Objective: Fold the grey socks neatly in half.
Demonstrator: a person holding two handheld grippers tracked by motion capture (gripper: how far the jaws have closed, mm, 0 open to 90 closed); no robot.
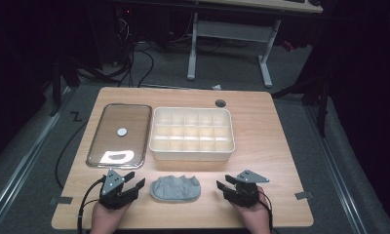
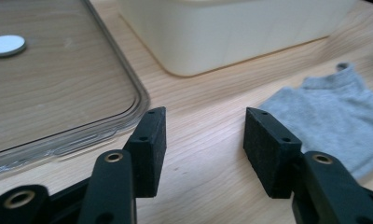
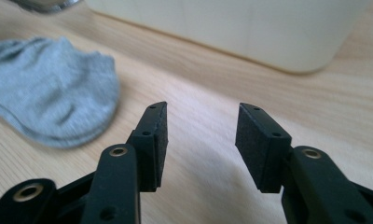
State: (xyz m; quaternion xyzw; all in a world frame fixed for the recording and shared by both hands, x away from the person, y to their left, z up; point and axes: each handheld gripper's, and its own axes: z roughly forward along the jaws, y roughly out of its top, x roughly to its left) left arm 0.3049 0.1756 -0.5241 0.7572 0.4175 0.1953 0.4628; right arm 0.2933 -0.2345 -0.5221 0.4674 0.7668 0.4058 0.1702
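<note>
Left gripper [image 1: 133,185]: I have it resting at the near edge of the bench, left of the sock, jaws spread apart with nothing between them.
Right gripper [image 1: 222,185]: same near edge, right of the sock, jaws parted and empty.
Sock [image 1: 176,188]: grey, lying flat and a little rumpled between my two grippers, near the near edge, just in front of the box.
Risk at the sock: I judge the thin fabric may slip out if I pinch only the top layer, or bunch and drag on the wood [image 1: 261,136] if the two grippers pull unevenly.
Box [image 1: 191,132]: cream, divided into small cells, mid-bench; a limp sock could drape over a divider instead of dropping into one cell.
Lid [image 1: 119,134]: clear, flat at the left; a wide left swing could knock it.
</note>
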